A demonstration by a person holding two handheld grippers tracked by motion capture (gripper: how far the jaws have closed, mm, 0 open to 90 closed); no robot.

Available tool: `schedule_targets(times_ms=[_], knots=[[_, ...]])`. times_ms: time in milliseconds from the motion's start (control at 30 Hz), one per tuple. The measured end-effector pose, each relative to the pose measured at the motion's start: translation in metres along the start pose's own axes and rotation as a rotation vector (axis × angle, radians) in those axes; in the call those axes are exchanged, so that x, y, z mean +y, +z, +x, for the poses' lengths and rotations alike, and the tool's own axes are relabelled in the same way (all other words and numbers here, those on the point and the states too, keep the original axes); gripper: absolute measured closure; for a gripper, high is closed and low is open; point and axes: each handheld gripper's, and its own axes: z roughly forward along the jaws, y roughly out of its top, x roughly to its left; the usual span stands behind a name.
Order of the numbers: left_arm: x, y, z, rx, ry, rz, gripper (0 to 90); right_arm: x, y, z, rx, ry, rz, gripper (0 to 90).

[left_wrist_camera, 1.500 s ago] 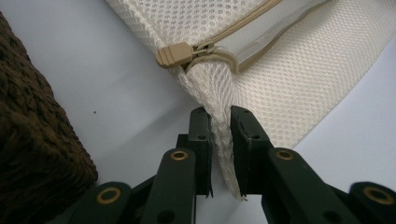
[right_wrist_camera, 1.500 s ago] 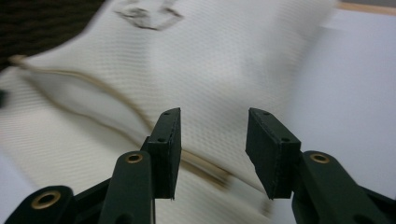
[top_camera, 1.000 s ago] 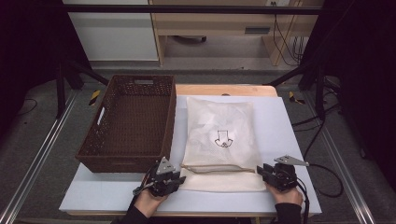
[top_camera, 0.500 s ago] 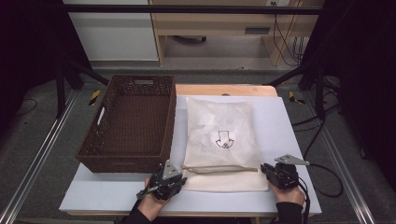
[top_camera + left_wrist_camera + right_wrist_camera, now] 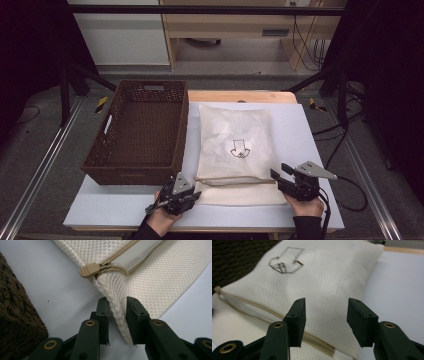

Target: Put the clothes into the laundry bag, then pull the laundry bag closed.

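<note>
A white table (image 5: pixel 310 150) carries a brown woven basket (image 5: pixel 137 132) on its left half and a cream mesh bag (image 5: pixel 237 150) just beside it on the right, lying flat with its long side running away from the person. The bag's far part is plump and bears a dark printed arrow mark (image 5: pixel 239 148); its near part is a flatter flap, and a tan zipper (image 5: pixel 235 179) runs across between the two.

Both forearms come in from the near edge, low over the table, one at each near corner of the bag. The left hand (image 5: pixel 162 217) holds the left gripper (image 5: pixel 192 194) tilted and pointing toward the bag's near left corner. In the left gripper view its jaws stand narrow, with a raised fold of the bag's mesh pinched between them; the tan zipper pull (image 5: pixel 90 270) sits just beyond the jaw tips at the end of the zipper, and the basket's wall shows at the left edge.

The right hand (image 5: pixel 302 206) holds the right gripper (image 5: pixel 277 176) level, pointing left at the bag's near right edge close to the zipper's end. In the right gripper view its jaws stand wide apart, holding nothing; they hover just over the bag's mesh surface, with the zipper passing under the left jaw and the arrow mark farther off.
</note>
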Motion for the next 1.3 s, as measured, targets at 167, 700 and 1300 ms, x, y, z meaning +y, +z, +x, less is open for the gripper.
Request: schedule_targets(times_ms=[167,700,1300], knots=[[0.001,0.0,-0.002,0.001,0.003,0.012,78.2,0.02,0.012,0.02,0.053,-0.027,-0.019,48.0],[0.0,0.001,-0.003,-0.006,0.02,0.005,81.1,0.051,0.056,0.094,0.207,-0.138,0.005,44.6],[-0.001,0.001,-0.001,-0.021,0.006,-0.005,81.0,0.047,0.083,0.123,0.268,-0.158,0.063,48.0]])
